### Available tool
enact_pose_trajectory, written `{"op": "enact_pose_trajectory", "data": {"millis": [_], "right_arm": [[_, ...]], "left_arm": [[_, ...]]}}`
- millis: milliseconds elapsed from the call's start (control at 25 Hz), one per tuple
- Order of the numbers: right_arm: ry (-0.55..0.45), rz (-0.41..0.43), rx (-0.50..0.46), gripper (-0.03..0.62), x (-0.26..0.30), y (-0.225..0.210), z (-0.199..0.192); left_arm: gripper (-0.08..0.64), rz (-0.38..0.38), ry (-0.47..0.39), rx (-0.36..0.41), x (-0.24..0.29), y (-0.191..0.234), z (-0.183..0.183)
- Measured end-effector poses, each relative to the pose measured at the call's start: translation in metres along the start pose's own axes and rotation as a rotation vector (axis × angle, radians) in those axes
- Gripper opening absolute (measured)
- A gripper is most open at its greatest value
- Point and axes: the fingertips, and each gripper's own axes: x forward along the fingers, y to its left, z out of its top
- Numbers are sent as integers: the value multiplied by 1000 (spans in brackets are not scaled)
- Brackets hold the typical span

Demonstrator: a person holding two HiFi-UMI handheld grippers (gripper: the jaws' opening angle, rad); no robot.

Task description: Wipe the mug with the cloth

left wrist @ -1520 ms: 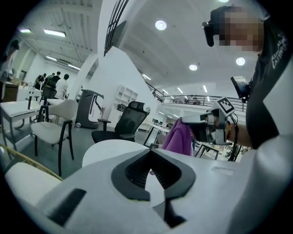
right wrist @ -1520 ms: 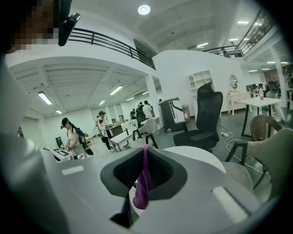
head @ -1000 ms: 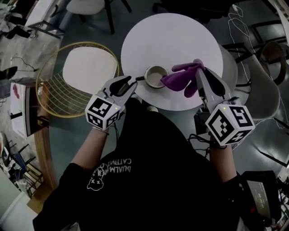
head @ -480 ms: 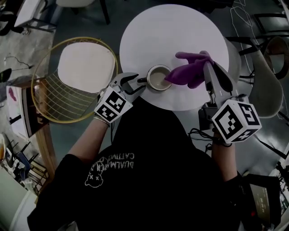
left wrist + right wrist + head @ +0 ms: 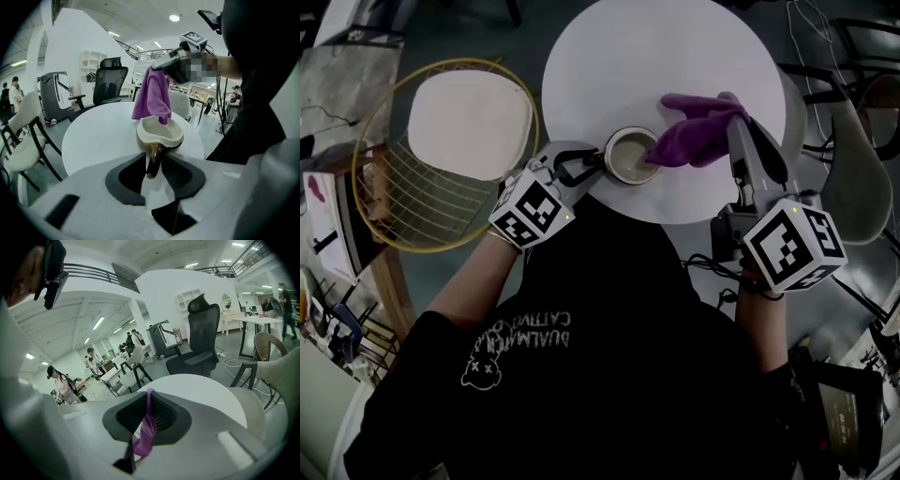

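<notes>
- Head view has the mug (image 5: 630, 156) standing upright on the round white tabletop (image 5: 656, 56), close to the edge nearest the person, with its mouth facing up.
- Inside the mug a pale cream glaze shows. The lower tip of the cloth (image 5: 698, 136) dips over the rim into the mouth, on the side towards the right tool (image 5: 733, 127).
- The left tool (image 5: 581, 167) is clamped on the mug's handle. In the left gripper view the glossy brown loop stands upright between the two dark pads (image 5: 131, 173), which have just been closing and now bear on it from both sides.
- The right tool is closed on the cloth. In the right gripper view a thin purple fold is pinched between the ribbed dark pads (image 5: 161, 416), and a short tail hangs out below them.
- The cloth is soft and purple, and it is bunched. It falls in loose folds from the right tool down to the mug, above the tabletop.
- The mug is brown outside with a cream rim, and its body is rounded and wide-mouthed.
- The tabletop is smooth, matte and circular.
- Beside the tabletop, on the left tool's side, stands a round chair of yellow wire (image 5: 394, 202) with a pale cushion (image 5: 464, 122) on its seat.
</notes>
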Motion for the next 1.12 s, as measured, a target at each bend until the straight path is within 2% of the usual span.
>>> {"op": "enact_pose_trajectory", "data": {"millis": [200,320,480,680,880,1000,1120], "right_arm": [[14,50,22,32,11,7,-19],[12,148,17,31,-1,6,-26],[40,259,-9,31,-23,14,-58],[177,359,-173,31,-38,55,-104],[345,411,-331,31,-58,72,-168],[425,450,-358,31,-49,98,-197],[427,456,-309,32,-32,112,-209]], "left_arm": [[92,-5,-14,49,4,-4,-7],[69,-34,-9,101,21,-22,5],[64,-42,-13,84,33,-40,9],[64,-37,-15,65,20,-32,7],[66,-12,-15,47,17,-31,2],[66,-7,-15,28,4,-17,-7],[66,0,-16,14,1,-14,-10]]}}
